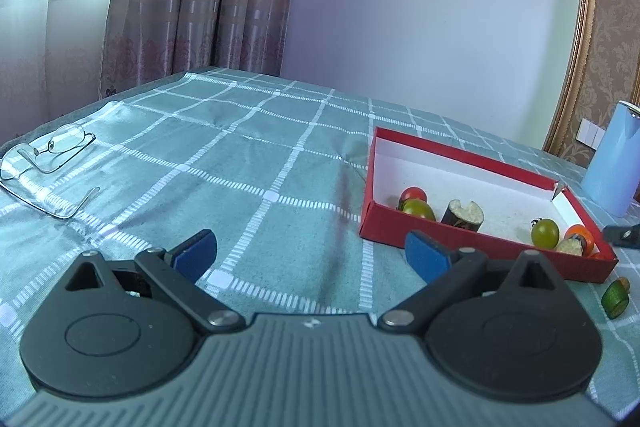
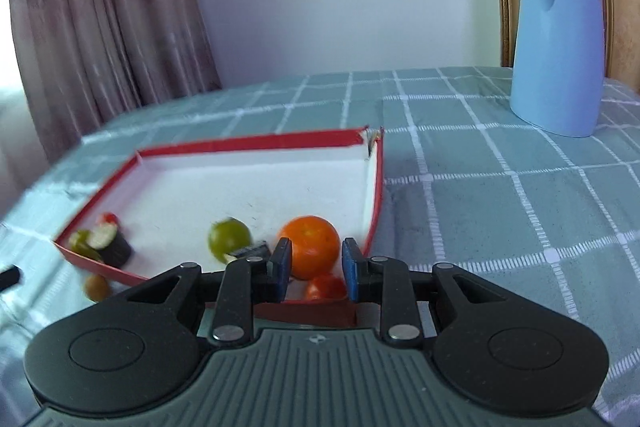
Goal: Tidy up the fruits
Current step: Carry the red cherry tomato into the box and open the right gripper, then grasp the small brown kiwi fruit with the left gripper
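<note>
Gathering fruit, the red box holds the orange at its right corner; right gripper jaws pressed near-together, empty; left gripper spread, idle.

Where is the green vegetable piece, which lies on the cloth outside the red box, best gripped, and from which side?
Take the green piece across its short rounded body, at the middle, coming from above. It lies free on the cloth, but the red box stands close beside it, so a low sideways approach may catch its wall.
</note>
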